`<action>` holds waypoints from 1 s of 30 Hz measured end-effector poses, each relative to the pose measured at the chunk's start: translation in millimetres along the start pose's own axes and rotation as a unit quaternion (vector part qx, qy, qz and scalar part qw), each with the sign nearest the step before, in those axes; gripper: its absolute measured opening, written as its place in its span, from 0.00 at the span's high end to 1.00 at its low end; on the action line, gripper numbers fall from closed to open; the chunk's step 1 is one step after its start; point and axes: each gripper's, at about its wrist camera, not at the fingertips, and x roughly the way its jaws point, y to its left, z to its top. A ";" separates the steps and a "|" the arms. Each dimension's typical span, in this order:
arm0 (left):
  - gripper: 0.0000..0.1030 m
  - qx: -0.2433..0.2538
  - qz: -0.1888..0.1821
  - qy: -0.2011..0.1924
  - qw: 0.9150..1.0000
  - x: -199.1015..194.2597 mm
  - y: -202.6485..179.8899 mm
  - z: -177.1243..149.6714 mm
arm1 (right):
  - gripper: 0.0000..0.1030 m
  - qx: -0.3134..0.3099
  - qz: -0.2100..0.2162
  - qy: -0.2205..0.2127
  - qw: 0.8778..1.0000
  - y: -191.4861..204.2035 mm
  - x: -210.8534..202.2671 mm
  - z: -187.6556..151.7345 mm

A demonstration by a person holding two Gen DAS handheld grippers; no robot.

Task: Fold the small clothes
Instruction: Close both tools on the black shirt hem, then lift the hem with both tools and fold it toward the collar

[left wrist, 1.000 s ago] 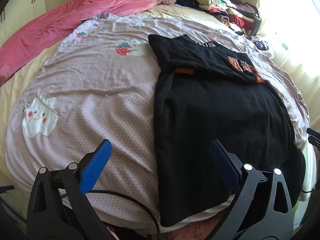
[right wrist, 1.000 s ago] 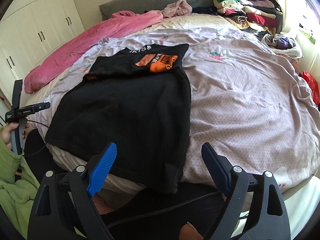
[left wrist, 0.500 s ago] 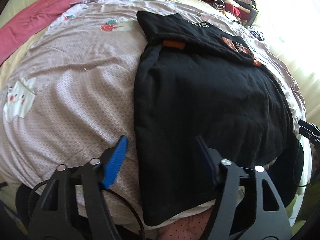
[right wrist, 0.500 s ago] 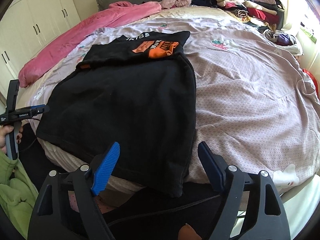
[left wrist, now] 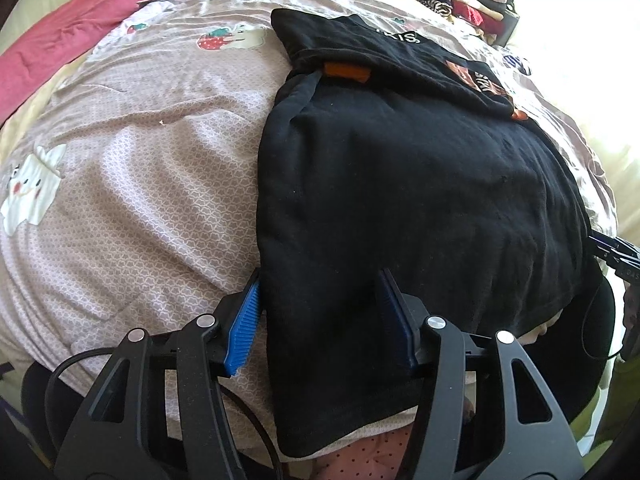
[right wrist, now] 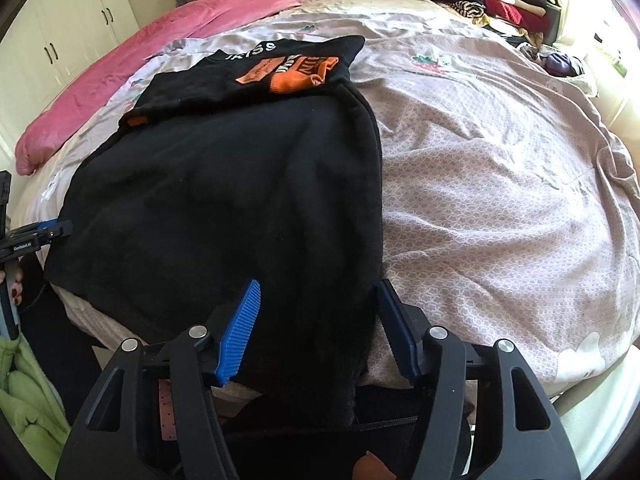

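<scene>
Sweatshirt point(left wrist: 400, 200) lies flat on the bed point(left wrist: 140, 180), hem overhanging; soft, thick, limp. My left gripper point(left wrist: 320, 316) and right gripper point(right wrist: 318, 320), both wide, straddle its hem corners; I'd pinch there.

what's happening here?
A person holds a gripper in each hand over a black sweatshirt spread on the bed, its top part already folded down. The left gripper and right gripper are both open, each straddling a near bottom corner of the hem. Nothing is gripped yet.
</scene>
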 end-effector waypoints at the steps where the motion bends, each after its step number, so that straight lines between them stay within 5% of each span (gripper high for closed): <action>1: 0.54 0.001 0.001 0.000 1.000 0.8 -0.8 0.3 | 0.53 0.000 -0.001 0.000 1.000 -0.1 0.1 -0.5; 5: 0.54 -0.003 0.005 0.000 1.000 0.9 -0.5 0.1 | 0.55 0.008 0.001 -0.004 1.000 -4.5 -1.8 -2.1; 10: 0.73 -0.008 0.002 0.001 1.000 0.1 -0.6 1.8 | 0.58 0.010 -0.009 0.003 1.000 -8.1 2.5 -4.7; 12: 0.90 -0.012 -0.003 0.002 1.000 -0.6 0.2 1.6 | 0.84 0.007 -0.001 0.001 1.000 -6.7 1.5 -4.9; 13: 0.96 -0.017 -0.007 0.001 1.000 -1.7 1.2 1.4 | 0.88 0.004 0.000 -0.005 1.000 -5.2 -0.9 -4.5; 30: 0.97 -0.033 -0.052 -0.091 0.994 -66.4 9.5 45.9 | 0.92 -0.004 0.058 -0.138 0.989 0.6 -69.4 38.8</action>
